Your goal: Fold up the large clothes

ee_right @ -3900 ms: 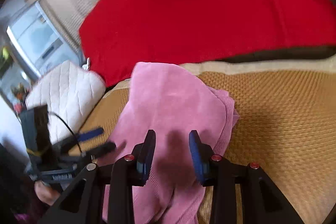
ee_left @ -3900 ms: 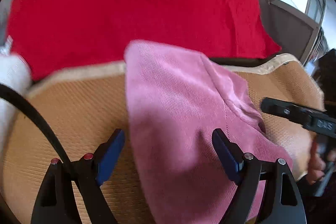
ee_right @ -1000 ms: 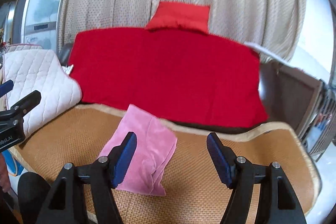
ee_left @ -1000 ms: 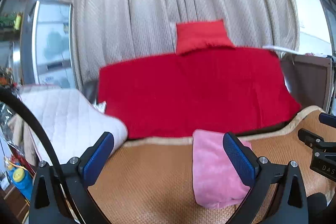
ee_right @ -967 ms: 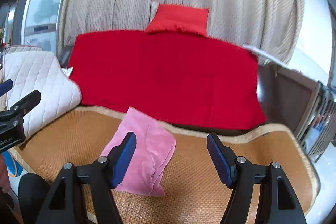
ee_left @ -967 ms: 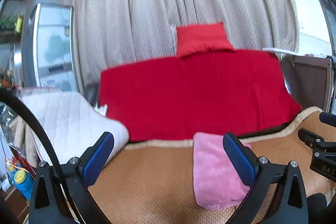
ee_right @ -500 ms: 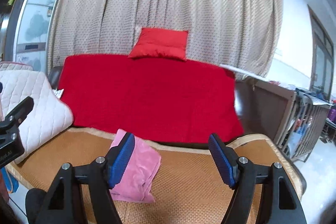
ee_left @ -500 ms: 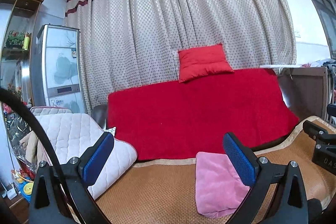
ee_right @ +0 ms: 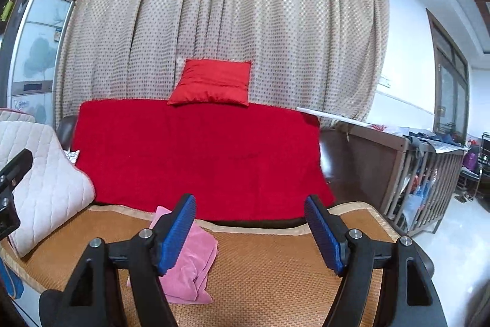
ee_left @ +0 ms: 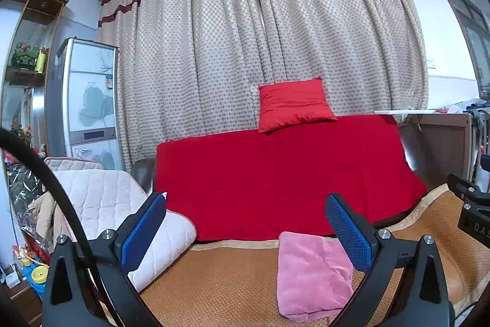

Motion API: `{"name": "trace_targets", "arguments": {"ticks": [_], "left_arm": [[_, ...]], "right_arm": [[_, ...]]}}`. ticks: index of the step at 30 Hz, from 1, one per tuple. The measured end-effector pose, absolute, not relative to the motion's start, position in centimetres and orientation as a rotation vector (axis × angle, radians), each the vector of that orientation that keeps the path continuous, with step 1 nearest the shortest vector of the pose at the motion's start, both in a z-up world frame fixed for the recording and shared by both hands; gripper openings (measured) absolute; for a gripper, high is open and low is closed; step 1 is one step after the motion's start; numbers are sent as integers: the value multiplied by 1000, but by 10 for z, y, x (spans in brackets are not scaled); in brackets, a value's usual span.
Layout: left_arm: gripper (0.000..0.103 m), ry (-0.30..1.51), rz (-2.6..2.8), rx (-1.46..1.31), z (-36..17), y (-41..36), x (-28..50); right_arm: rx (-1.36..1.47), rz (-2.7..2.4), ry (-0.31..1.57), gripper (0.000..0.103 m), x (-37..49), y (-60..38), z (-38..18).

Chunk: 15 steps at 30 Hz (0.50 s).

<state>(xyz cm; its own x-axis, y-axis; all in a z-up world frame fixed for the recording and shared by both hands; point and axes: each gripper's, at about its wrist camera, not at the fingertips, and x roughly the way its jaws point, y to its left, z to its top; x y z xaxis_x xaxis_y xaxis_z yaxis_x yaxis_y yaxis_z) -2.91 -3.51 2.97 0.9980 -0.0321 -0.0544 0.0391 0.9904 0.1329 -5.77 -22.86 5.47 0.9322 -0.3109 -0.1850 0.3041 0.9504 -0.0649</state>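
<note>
Your left gripper [ee_left: 245, 230] and your right gripper [ee_right: 249, 230] both hang in the air with their blue pads spread wide and nothing between them. Below and just ahead of them, the folded pink garment [ee_left: 312, 275] lies flat on the woven mat [ee_left: 220, 281], close to the mat's far edge. Left of the garment a white quilted cushion [ee_left: 104, 210] rests on the mat. Behind the garment rises the red blanket [ee_left: 275, 173], with a red pillow [ee_left: 291, 103] on top against the curtain [ee_left: 245, 51].
</note>
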Motion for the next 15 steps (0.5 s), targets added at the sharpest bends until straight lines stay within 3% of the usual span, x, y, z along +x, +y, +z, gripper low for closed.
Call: {"name": "trace_targets", "arguments": {"ticks": [15], "left_arm": [[103, 6, -43, 119, 43, -33, -49]], "right_arm": [[-34, -347, 150, 77, -82, -227, 73]]}}
